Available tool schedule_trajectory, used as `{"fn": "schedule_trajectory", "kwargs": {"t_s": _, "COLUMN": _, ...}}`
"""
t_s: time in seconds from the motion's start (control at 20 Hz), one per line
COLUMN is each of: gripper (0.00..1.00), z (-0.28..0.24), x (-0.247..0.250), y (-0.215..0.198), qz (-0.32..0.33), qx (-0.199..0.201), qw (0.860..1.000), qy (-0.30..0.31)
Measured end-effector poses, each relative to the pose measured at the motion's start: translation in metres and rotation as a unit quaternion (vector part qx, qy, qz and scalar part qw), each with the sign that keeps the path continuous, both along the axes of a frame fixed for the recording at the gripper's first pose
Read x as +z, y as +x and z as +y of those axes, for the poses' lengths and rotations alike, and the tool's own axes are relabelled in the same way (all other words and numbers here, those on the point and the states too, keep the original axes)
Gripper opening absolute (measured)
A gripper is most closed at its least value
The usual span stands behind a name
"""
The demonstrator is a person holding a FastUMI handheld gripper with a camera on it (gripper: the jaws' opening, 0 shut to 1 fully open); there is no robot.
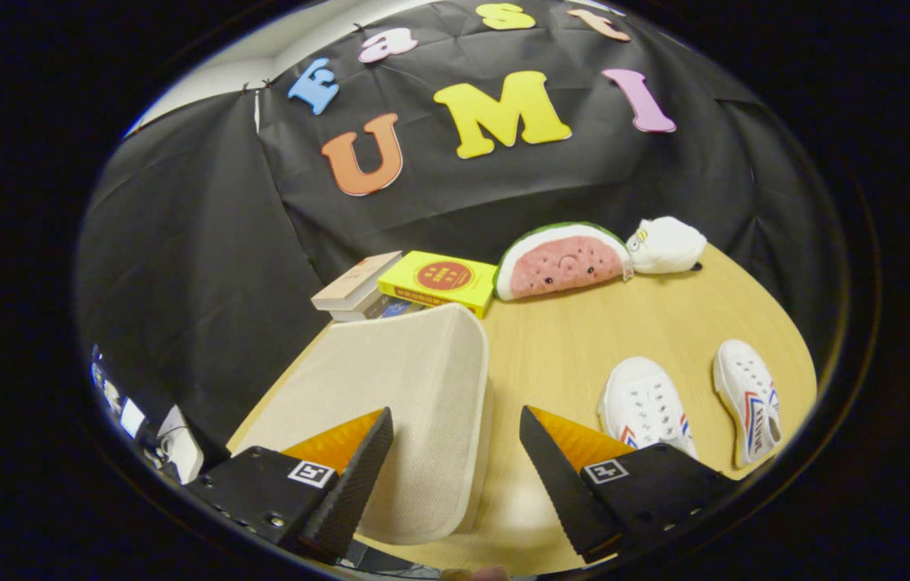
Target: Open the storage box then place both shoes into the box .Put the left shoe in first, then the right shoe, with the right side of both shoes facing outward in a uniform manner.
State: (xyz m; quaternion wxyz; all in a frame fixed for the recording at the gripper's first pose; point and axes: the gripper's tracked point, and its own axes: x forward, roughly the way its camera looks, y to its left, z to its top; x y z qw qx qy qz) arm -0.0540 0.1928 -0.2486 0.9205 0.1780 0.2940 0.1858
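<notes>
Spread wide, black gripper (455,452) fingers straddle the closed beige fabric storage box's (406,387) lid edge, apparently to lift it, white perforated shoes (644,407) waiting alongside.

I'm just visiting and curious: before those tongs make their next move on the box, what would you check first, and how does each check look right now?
1. Tongs open: ok, the two fingers stand well apart with nothing held.
2. Box within reach: ok, its beige lid lies between and just ahead of the fingers.
3. Box lid open: not ok, it looks shut.
4. Both shoes on the table: ok, the near shoe and far shoe lie apart, beside the box.
5. Which shoe is the left one: cannot tell from here.
6. Books and plush toys out of the way: ok, they sit beyond the box.
</notes>
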Motion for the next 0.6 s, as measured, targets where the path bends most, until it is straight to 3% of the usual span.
{"fn": "schedule_trajectory", "kwargs": {"t_s": 0.35, "gripper": 0.97, "z": 0.021, "x": -0.014, "y": 0.005, "qz": 0.069, "qx": 0.003, "qw": 0.991, "qy": 0.111}}
{"fn": "schedule_trajectory", "kwargs": {"t_s": 0.6, "gripper": 0.97, "z": 0.031, "x": -0.016, "y": 0.007, "qz": 0.124, "qx": 0.01, "qw": 0.974, "qy": 0.189}}
